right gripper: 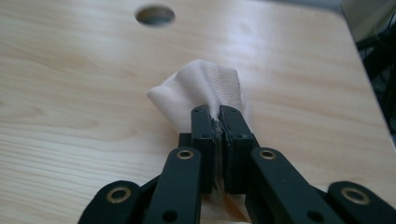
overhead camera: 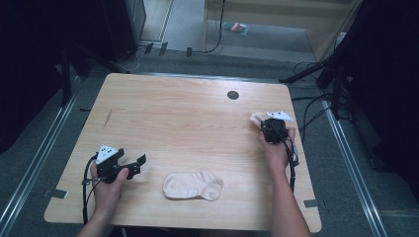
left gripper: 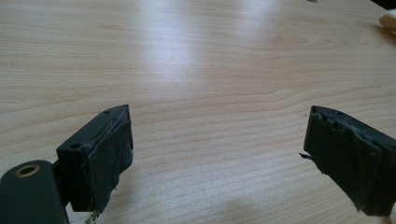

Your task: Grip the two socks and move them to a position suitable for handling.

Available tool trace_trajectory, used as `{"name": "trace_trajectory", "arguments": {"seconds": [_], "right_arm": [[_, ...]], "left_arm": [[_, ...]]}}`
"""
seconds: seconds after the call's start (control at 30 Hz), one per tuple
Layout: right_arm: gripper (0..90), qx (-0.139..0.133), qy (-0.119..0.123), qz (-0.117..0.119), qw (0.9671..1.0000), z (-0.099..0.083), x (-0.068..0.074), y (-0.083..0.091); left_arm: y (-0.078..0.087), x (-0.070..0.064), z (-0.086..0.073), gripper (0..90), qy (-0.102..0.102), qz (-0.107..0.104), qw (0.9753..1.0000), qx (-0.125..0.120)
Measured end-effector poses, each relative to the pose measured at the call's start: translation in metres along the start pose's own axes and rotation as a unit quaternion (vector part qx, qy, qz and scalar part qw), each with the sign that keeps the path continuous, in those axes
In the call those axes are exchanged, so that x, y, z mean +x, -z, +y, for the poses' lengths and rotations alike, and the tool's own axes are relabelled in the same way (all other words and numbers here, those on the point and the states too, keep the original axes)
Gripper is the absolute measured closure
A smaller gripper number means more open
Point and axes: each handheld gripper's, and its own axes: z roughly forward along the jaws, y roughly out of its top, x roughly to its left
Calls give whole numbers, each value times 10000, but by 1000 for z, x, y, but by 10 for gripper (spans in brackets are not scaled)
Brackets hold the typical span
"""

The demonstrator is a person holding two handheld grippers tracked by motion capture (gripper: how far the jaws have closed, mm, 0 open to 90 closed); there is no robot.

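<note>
A pale pink sock (overhead camera: 193,185) lies flat near the table's front edge, between my two hands. A second pale pink sock (right gripper: 205,91) (overhead camera: 256,118) is bunched up at the right side of the table, pinched in my right gripper (right gripper: 218,116) (overhead camera: 269,126), whose jaws are shut on its fabric. My left gripper (overhead camera: 139,163) (left gripper: 217,135) rests low at the front left, its jaws wide apart over bare wood with nothing between them, a hand's width left of the flat sock.
The light wooden table (overhead camera: 173,113) has a round cable hole (overhead camera: 232,95) (right gripper: 154,15) near its far edge. Cables and dark stand legs (overhead camera: 316,74) sit on the floor beyond the right and far sides.
</note>
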Motion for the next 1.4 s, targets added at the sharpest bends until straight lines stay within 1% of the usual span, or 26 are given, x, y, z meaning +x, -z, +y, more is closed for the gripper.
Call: {"name": "trace_trajectory", "arguments": {"seconds": [0.07, 0.1, 0.2, 0.27, 0.3, 0.47, 0.5, 0.53, 0.57, 0.67, 0.73, 0.77, 0.83, 0.87, 0.93, 0.97, 1.07, 1.13, 1.2, 1.23, 1.27, 1.3, 1.33, 1.37, 1.4], "right_arm": [[864, -163, 11, 81, 9998, 7, 6, 13], [864, -282, -34, 168, 9995, 12, 10, 22], [864, -442, -66, 357, 9984, 20, 21, 39], [864, -516, 5, 474, 9975, 25, 29, 49], [864, -551, -5, 539, 9970, 26, 34, 53], [864, -662, 177, 756, 9948, 29, 62, 69], [864, -721, 232, 779, 9941, 29, 70, 73], [864, -756, 226, 803, 9936, 28, 75, 75], [864, -796, 244, 879, 9926, 26, 86, 77], [864, -798, 351, 955, 9916, 21, 105, 80], [864, -776, 474, 1060, 9902, 15, 122, 81], [864, -760, 499, 1140, 9893, 12, 131, 82], [864, -727, 519, 1241, 9882, 9, 143, 82], [864, -724, 567, 1272, 9876, 6, 150, 82], [863, -711, 667, 1257, 9873, 2, 162, 79], [864, -669, 723, 1221, 9876, -1, 170, 76], [863, -558, 813, 1145, 9885, -9, 182, 68], [863, -468, 895, 1090, 9889, -15, 191, 61], [859, -289, 939, 1189, 9880, -22, 198, 53], [853, -220, 910, 1233, 9879, -24, 202, 50], [834, -136, 874, 1280, 9878, -27, 204, 48], [767, -47, 847, 1438, 9860, -28, 206, 44], [767, -47, 847, 1438, 9860, -28, 206, 44], [644, 34, 788, 1640, 9833, -29, 207, 42], [498, -105, 597, 1865, 9806, -28, 205, 45]], "left_arm": [[0, 0, 0, 84, -21, 18, 10000, 11], [0, -1, 0, 84, -14, 18, 10000, 13], [1, -1, 0, 84, -30, 21, 10000, 23], [1, -1, 0, 84, -31, 24, 10000, 24], [1, -1, 0, 84, -33, 26, 10000, 22], [0, -1, 0, 84, -67, 39, 10000, 6], [0, -2, 0, 84, -44, 42, 10000, -3], [0, -2, 0, 85, -45, 40, 10000, -2], [0, -2, 0, 84, -51, 43, 10000, -7], [0, -2, 0, 85, -58, 39, 10000, -7], [0, -2, 0, 84, -47, 30, 10000, -7], [0, -3, 0, 85, -39, 29, 10000, -3], [0, -3, 0, 84, -34, 27, 10000, 0], [0, -3, 0, 85, -36, 27, 10000, 1], [-1, -3, 0, 85, -44, 34, 10000, -1], [-1, -3, 0, 85, -50, 34, 10000, -1], [0, -3, 0, 85, -76, 26, 10000, 14], [-1, -2, 0, 85, -55, 23, 10000, 14], [0, -2, 0, 85, -44, 8, 10000, 28], [0, -2, 0, 85, -43, 9, 10000, 26], [-1, -2, 0, 85, -45, 11, 10000, 23], [-1, -2, 0, 85, -52, 3, 10000, 22], [-1, -2, 0, 85, -52, 3, 10000, 22], [-1, -2, 0, 85, -57, -1, 10000, 23], [-1, -2, 0, 85, -51, -17, 10000, 31]]}}
